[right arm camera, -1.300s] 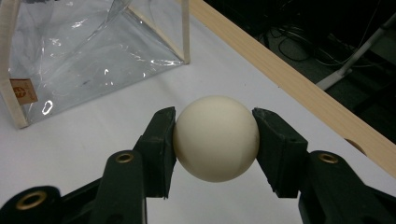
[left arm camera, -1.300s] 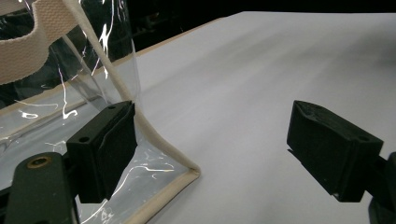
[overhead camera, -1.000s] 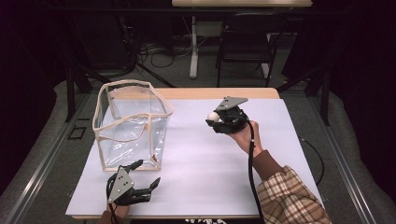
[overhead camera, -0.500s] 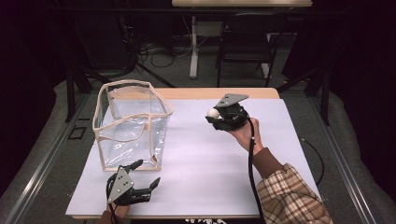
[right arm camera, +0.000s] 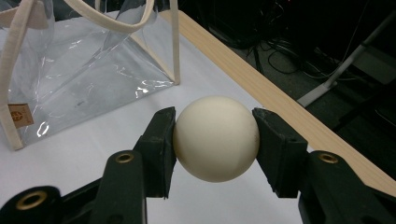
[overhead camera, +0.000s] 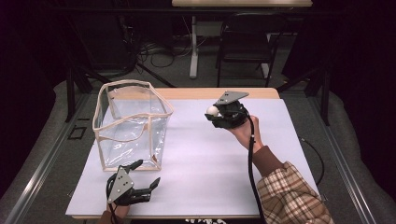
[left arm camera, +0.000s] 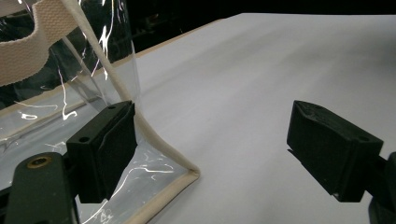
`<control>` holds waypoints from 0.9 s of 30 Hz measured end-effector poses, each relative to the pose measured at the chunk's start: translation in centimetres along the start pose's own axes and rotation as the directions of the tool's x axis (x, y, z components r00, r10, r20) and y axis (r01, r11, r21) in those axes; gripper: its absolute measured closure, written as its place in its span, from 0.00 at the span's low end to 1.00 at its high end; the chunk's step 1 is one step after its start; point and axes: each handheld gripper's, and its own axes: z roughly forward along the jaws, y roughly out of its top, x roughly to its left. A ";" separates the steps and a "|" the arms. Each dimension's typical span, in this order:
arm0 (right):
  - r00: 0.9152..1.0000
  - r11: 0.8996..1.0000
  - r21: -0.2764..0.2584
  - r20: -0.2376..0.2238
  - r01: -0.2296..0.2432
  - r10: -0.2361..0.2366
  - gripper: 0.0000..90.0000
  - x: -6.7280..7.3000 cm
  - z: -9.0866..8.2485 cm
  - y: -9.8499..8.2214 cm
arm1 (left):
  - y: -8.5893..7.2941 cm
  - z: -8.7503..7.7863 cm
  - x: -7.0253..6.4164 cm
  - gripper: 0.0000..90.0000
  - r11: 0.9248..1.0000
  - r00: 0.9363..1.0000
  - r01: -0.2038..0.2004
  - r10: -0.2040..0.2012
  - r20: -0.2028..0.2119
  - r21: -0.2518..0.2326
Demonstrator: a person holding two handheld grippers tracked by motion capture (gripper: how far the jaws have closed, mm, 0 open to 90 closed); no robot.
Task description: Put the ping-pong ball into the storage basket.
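Observation:
My right gripper [right arm camera: 214, 140] is shut on a cream-white ball [right arm camera: 215, 138], one black pad pressing on each side. From above, that ball [overhead camera: 213, 110] is held off the table at the back right, to the right of the clear bag. The clear plastic bag [overhead camera: 130, 122] with beige fabric trim stands upright and open-topped at the left. My left gripper [overhead camera: 147, 173] rests near the front edge, just in front of the bag, its jaws wide apart and holding nothing. In the left gripper view, one pad [left arm camera: 109, 144] sits beside the bag's lower corner seam [left arm camera: 184, 171].
White sheet [overhead camera: 210, 172] covers the wooden table [overhead camera: 196, 93], whose far edge shows as a bare wood strip. A black cable [overhead camera: 251, 168] trails from the right gripper along the plaid sleeve. A chair and desk legs stand beyond the table on the dark floor.

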 end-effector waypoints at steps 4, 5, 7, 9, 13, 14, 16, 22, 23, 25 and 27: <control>1.000 1.000 -0.005 0.000 0.006 -0.006 0.57 0.1 0.0 0.2 | 0.0 0.0 0.0 0.18 1.000 1.000 -0.002 0.002 0.001 0.002; 1.000 1.000 -0.006 0.001 0.009 -0.009 0.57 0.1 0.0 0.2 | 0.0 0.0 0.0 0.18 1.000 1.000 -0.002 0.002 0.001 0.002; 1.000 1.000 -0.004 -0.001 0.006 -0.006 0.57 0.1 -0.1 0.3 | 0.0 0.0 0.0 0.18 1.000 1.000 -0.004 0.004 0.001 0.002; 1.000 1.000 -0.007 0.000 0.008 -0.008 0.57 0.1 -0.1 0.4 | 0.0 0.0 0.0 0.18 1.000 1.000 0.000 0.000 0.000 0.000; 1.000 1.000 -0.011 0.001 0.011 -0.011 0.57 0.1 -0.1 0.6 | 0.0 0.0 0.0 0.18 1.000 1.000 -0.002 0.002 0.002 0.001; 1.000 1.000 -0.012 0.001 0.013 -0.013 0.57 0.1 -0.1 0.7 | 0.0 0.0 0.0 0.18 1.000 1.000 -0.002 0.002 0.002 0.001; 1.000 1.000 -0.013 0.001 0.012 -0.012 0.57 0.2 -0.1 0.8 | 0.0 0.0 0.0 0.18 1.000 1.000 -0.001 0.001 0.001 0.000; 1.000 1.000 -0.019 0.003 0.022 -0.022 0.57 0.1 -0.2 1.4 | 0.0 0.0 0.0 0.18 1.000 1.000 0.000 0.000 0.002 0.000; 1.000 1.000 -0.021 0.003 0.022 -0.022 0.57 0.1 -0.2 1.5 | 0.0 0.0 0.0 0.18 1.000 1.000 -0.002 0.002 0.002 0.000; 1.000 0.999 -0.021 0.004 0.025 -0.025 0.57 0.2 -0.2 1.6 | 0.0 0.0 0.0 0.18 1.000 1.000 -0.002 0.002 0.001 0.001; 1.000 0.999 -0.021 0.003 0.027 -0.027 0.57 0.2 -0.1 1.8 | 0.0 0.0 0.0 0.18 1.000 1.000 -0.002 0.002 0.002 0.000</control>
